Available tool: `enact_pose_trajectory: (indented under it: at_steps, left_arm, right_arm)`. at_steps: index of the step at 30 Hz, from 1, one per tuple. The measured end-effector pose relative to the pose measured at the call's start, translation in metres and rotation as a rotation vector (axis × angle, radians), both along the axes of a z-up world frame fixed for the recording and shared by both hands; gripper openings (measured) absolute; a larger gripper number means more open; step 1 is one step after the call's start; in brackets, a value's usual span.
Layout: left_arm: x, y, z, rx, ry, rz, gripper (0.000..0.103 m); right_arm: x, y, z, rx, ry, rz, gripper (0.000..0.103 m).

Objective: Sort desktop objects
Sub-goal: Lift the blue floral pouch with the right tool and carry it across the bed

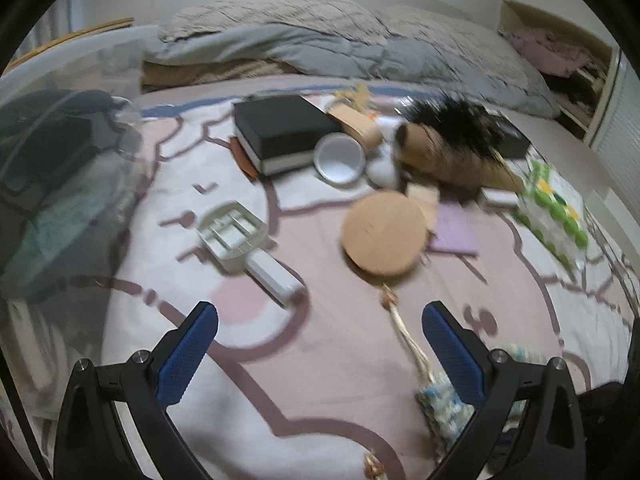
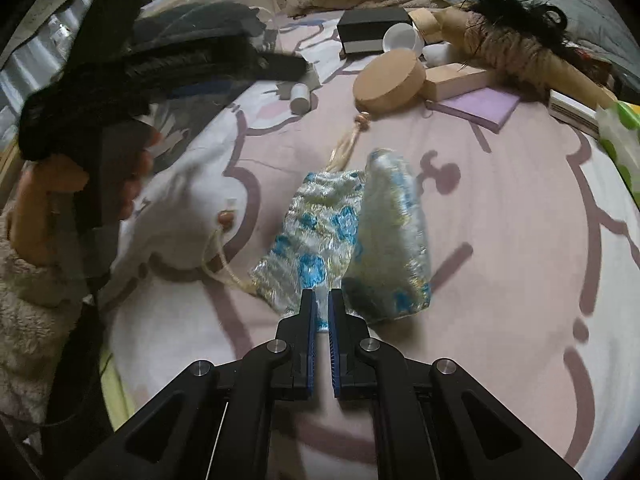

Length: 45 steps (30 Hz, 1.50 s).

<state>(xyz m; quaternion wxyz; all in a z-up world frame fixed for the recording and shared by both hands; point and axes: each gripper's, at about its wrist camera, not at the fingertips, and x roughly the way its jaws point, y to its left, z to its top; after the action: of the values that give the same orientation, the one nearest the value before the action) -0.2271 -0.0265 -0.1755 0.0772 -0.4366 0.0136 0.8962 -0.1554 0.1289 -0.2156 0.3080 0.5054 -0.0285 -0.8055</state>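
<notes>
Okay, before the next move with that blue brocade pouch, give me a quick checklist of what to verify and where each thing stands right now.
1. Right gripper clamped on the brocade pouch: ok, jaws closed on its lower edge.
2. Pouch fully clear of the blanket: cannot tell, the picture is blurred.
3. Drawstring free of snags: cannot tell; it trails loosely toward the left.
4. Left gripper empty and ready: ok, jaws wide open, nothing between them.
5. Clear storage bin within view for dropping off: ok, at the left.
6. Round cork box out of the pouch's way: ok, it lies farther back.
</notes>
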Motion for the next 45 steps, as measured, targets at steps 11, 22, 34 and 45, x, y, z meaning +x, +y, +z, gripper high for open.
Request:
enact_pose_trajectory:
  at_steps: [11, 22, 34, 45]
  left_arm:
    - [0.046, -0.005, -0.012, -0.078, -0.079, 0.028, 0.103]
    - [0.052, 0.015, -0.033, -0.119, -0.138, -0.045, 0.103]
    - [0.054, 0.073, -0.028, 0.002, -0.134, -0.268, 0.103]
    - [0.044, 0.002, -0.009, 0.018, -0.108, -0.044, 0.103]
  right_arm:
    - [-0.017, 0.036, 0.018, -0.076, 0.041, -0.174, 0.006]
    - [-0.036, 0.077, 0.015, -0.039, 0.034, -0.352, 0.006]
    - [-0.036, 0.107, 0.025, -0.097, 0.045, -0.447, 0.006]
    - [-0.028, 0.062, 0.033, -0.261, 0.003, -0.247, 0.006]
